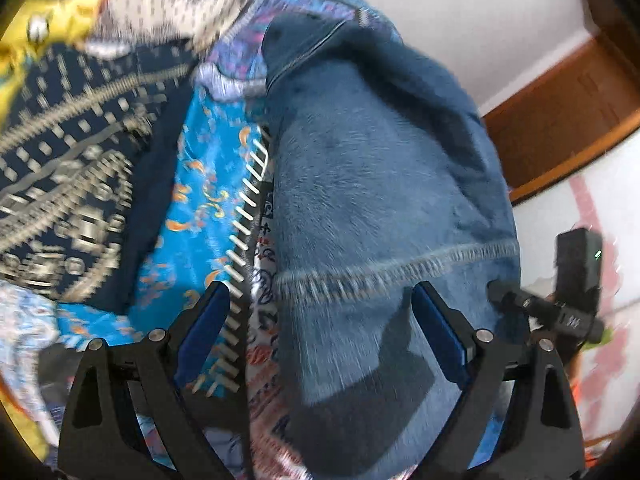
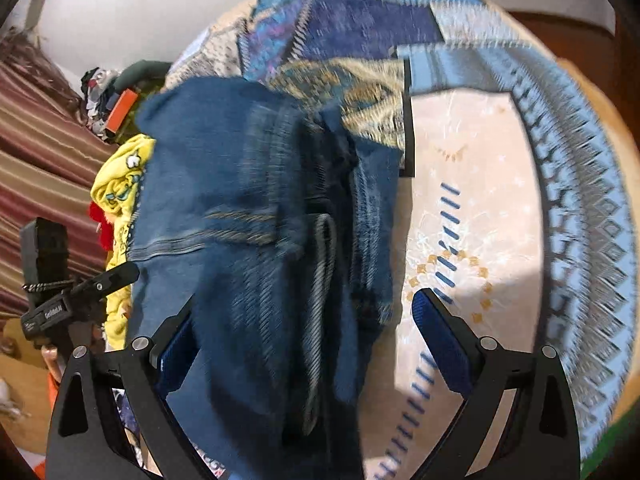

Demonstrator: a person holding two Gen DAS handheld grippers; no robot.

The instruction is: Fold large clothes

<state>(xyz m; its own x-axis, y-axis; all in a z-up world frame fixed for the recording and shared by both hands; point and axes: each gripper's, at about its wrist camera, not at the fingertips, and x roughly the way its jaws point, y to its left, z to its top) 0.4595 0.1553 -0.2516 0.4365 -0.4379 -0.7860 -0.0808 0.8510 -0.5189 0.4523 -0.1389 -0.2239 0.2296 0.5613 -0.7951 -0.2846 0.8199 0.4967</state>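
Open left gripper (image 1: 320,312) above jeans (image 1: 380,200)

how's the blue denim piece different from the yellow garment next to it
The denim piece is dark blue with pale stitched seams; the yellow garment is bright yellow with a cartoon print. The denim sits mid-frame between the open right gripper fingers; the yellow one is bunched at the denim's left edge, mostly hidden. Both lie crumpled on the patterned bedding.

— What's behind me?
— A white wall (image 1: 460,20), with brown wood trim (image 1: 560,120) along its foot.
— And on my other side?
— A striped curtain (image 2: 44,152), maroon and tan, hanging beside more white wall.
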